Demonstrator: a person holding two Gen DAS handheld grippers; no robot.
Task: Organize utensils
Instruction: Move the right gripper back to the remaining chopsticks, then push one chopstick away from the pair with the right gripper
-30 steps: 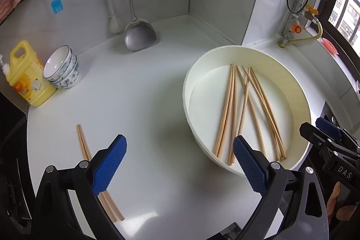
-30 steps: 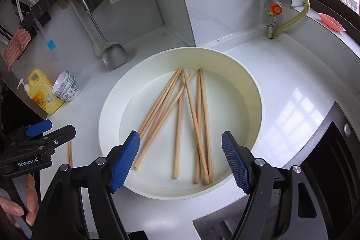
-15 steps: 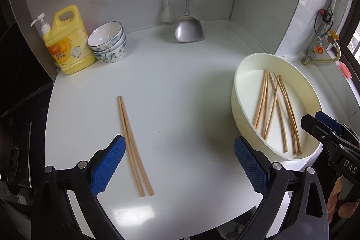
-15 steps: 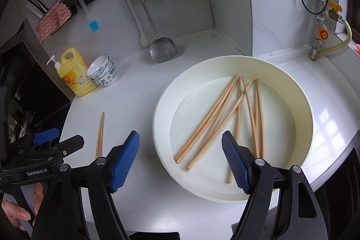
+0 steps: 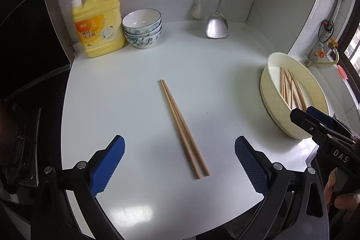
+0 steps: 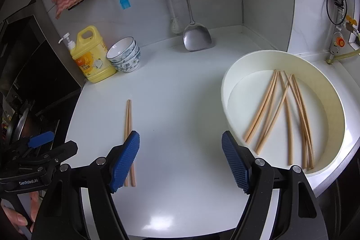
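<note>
A pair of wooden chopsticks (image 5: 183, 127) lies flat on the white counter (image 5: 135, 105), the two sticks side by side and touching along most of their length. In the left wrist view the pair sits ahead of the left gripper (image 5: 179, 169), between the lines of its two fingers, with the near ends just beyond the blue pads (image 5: 108, 164). The left gripper's fingers are spread wide and hold nothing.

More chopsticks (image 6: 283, 114) lie loose and crossed inside a cream round basin (image 6: 227, 87). The basin is ahead and to the right of the right gripper (image 6: 181, 161), its rim near the right finger. This gripper is also wide apart and empty.

Far beyond the fingers, at the wall, stand a yellow detergent bottle (image 5: 97, 21), stacked bowls (image 5: 142, 29) touching it, and a hanging metal spatula (image 5: 216, 27).
</note>
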